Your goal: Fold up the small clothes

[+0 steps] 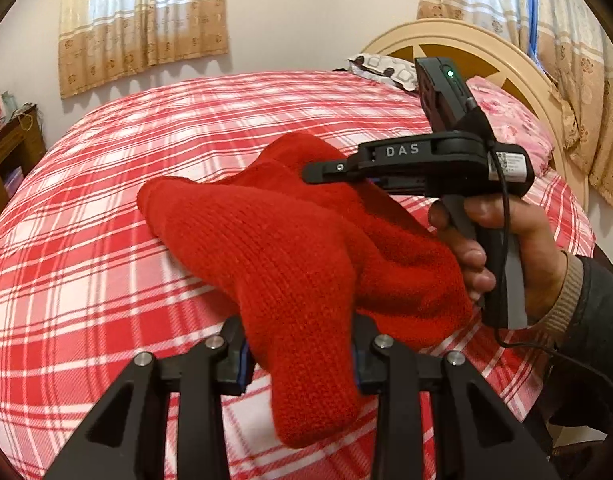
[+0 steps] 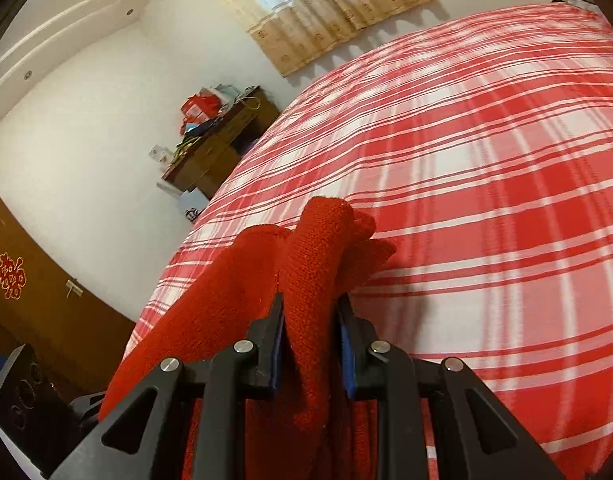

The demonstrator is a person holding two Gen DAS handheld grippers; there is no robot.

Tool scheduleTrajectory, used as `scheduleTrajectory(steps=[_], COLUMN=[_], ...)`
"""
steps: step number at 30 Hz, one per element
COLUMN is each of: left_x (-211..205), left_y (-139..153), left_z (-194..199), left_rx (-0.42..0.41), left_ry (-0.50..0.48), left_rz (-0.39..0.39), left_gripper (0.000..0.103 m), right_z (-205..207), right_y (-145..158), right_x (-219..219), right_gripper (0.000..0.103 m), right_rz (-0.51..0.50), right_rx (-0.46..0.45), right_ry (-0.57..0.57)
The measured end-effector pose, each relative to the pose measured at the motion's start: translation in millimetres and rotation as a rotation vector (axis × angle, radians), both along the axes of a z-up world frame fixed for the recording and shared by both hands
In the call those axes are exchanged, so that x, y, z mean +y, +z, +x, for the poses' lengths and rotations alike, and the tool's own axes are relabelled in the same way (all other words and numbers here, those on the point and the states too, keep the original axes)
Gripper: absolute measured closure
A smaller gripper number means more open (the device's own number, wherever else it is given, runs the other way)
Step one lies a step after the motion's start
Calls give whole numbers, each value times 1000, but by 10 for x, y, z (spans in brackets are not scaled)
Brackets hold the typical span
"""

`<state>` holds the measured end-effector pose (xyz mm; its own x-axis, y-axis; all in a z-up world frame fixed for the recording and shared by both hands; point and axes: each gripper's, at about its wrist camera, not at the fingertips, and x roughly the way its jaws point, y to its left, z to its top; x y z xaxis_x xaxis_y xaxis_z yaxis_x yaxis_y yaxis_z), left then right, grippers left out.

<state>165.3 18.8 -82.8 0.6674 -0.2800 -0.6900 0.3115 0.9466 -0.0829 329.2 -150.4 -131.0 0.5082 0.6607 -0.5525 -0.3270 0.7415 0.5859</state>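
White capital letters "DAS" stand on the side of the black plastic right gripper [image 1: 326,168], seen right of centre in the left wrist view. At its rear end there is a small white sticker label [image 1: 510,165] with print too small to read. On the brown wooden door [image 2: 46,292], lower left of the right wrist view, a gold double-happiness emblem [image 2: 9,276] is fixed.

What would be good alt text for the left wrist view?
The left gripper clamps a red knitted garment above a bed with a red and white plaid cover. Opposite it, a hand holds the right gripper, which pinches the garment's far side.
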Motion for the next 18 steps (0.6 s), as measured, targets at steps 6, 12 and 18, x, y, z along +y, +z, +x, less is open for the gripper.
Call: scheduleTrajectory(steps=[6,12,18], left_x=[224,420,608], left_y=[38,66,76], left_z=[-156,-275,-407], left_rx=[-16,-30,-44], left_ry=[44,78,121], left_rz=[-16,0,-8], left_gripper=[67,67,67], right_z=[-15,-24,-46], right_y=[-21,-41,-43], right_x=[351,668,954], right_gripper=[80,80,80], right_rz=[23,42,50], right_rx=[1,4,4], right_ry=[51,98,144])
